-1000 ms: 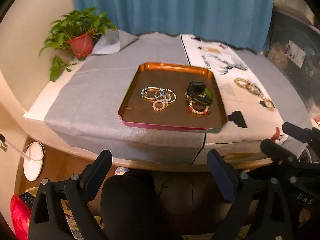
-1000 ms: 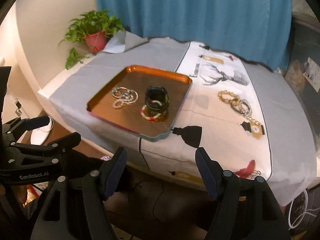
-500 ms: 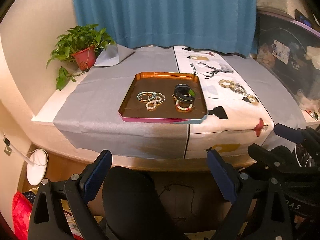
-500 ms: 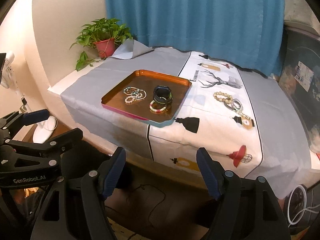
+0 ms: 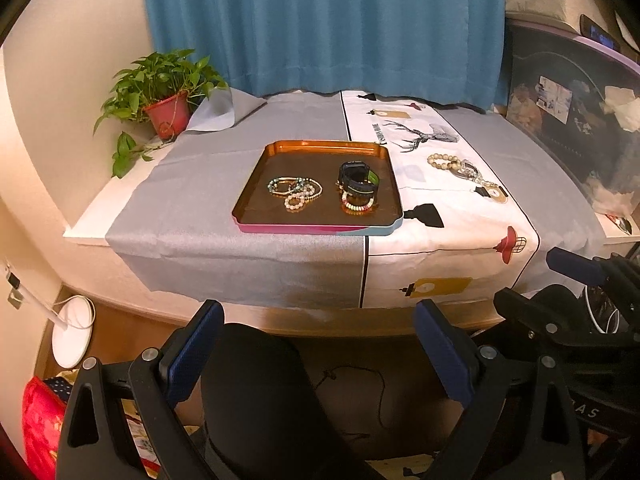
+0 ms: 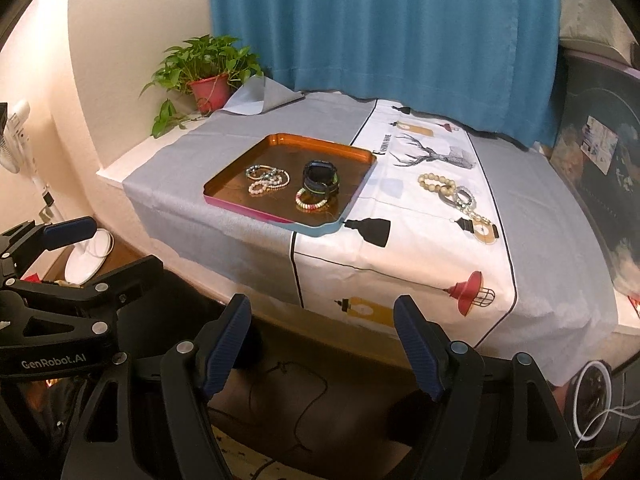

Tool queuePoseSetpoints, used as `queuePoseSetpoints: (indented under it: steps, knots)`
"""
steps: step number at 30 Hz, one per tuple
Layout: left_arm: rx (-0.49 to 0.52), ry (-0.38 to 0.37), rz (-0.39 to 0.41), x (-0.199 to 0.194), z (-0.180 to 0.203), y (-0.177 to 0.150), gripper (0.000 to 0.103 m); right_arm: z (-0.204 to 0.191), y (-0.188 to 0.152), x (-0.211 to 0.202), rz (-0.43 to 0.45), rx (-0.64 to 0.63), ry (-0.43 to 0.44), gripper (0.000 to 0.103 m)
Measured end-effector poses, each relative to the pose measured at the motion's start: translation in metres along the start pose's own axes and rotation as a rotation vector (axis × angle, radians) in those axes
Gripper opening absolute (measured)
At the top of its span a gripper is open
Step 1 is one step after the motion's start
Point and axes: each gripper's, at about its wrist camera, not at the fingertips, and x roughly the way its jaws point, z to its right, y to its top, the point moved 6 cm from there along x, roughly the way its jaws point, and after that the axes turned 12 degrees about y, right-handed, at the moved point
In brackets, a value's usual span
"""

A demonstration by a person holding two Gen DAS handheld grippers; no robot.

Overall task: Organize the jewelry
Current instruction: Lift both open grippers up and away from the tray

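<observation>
Lying flat – tray (image 5: pixel 256 184) long axis left-right | bracelet string (image 5: pixel 464 170) diagonal

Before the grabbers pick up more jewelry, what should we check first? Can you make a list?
1. Left gripper open with nothing in it: ok.
2. Right gripper open with nothing in it: ok.
3. Tray has bare floor for more pieces: ok.
4. Bracelets on the white cloth outside the tray, in plain sight: ok.
5. Grippers close enough to reach them: not ok, both are off the near edge of the table.
6. Whether those bracelets are tangled together: cannot tell.
</observation>
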Motion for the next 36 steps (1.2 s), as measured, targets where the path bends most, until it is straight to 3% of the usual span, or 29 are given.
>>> queuePoseSetpoints:
  steps: [20, 27, 36]
  knots:
    - [0.032, 0.000, -0.026, 0.015, 0.011, 0.006, 0.095, 0.031, -0.005, 0.009, -0.020, 0.060, -0.024, 0.076]
    - [0.047, -0.053, -0.068, 0.037, 0.034, 0.026, 0.095, 0.077, -0.004, 0.019, -0.024, 0.141, -0.066, 0.076]
    - [0.118, -0.102, -0.061, 0.074, 0.090, 0.082, 0.095, 0.164, 0.008, 0.030, -0.001, 0.256, -0.150, 0.076]
